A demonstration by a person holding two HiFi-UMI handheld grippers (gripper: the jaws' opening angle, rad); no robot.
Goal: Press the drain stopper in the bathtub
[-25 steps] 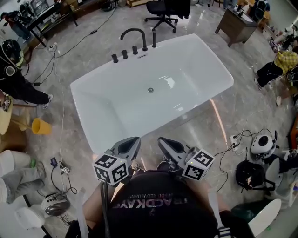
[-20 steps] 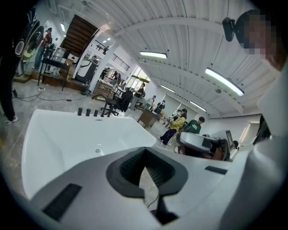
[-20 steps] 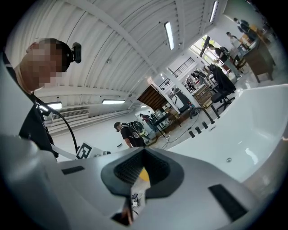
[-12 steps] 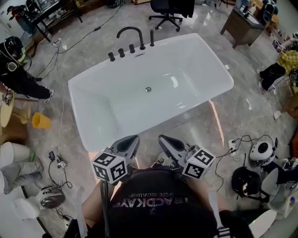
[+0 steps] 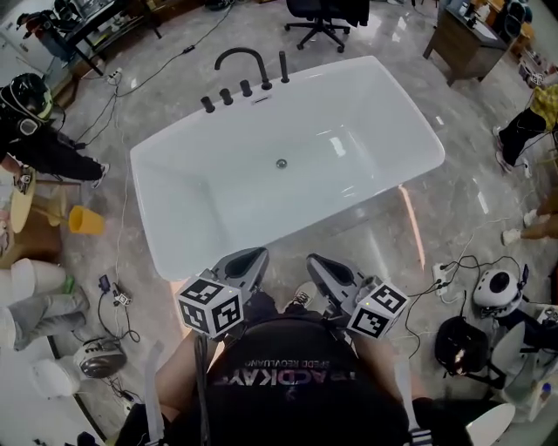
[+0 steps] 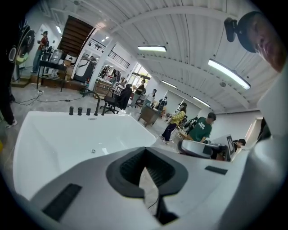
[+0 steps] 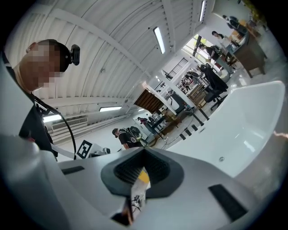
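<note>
A white bathtub [image 5: 218, 205] stands on the grey floor ahead of me, with its small round metal drain stopper [image 5: 282, 163] in the middle of the bottom. A black faucet [image 5: 241, 59] and knobs line the far rim. Both grippers hang close to my waist, well short of the tub's near rim. My left gripper [image 5: 255, 256] is shut on nothing, and so is my right gripper [image 5: 312, 260]. The left gripper view has the drain stopper [image 6: 93, 151] far beyond the shut left gripper [image 6: 145, 151]. In the right gripper view the drain stopper [image 7: 221, 159] lies off to the right of the right gripper [image 7: 144, 151].
Cables and a power strip [image 5: 441, 266] trail over the floor to the right, beside a white helmet [image 5: 497, 288] and a black bag [image 5: 460, 337]. A person in black [image 5: 35, 131] and a yellow cup [image 5: 84, 219] are at the left. An office chair [image 5: 324, 16] stands behind the tub.
The head view has shifted a little, so the tub sits slightly higher and more centred in frame. Both grippers stay shut near my waist.
</note>
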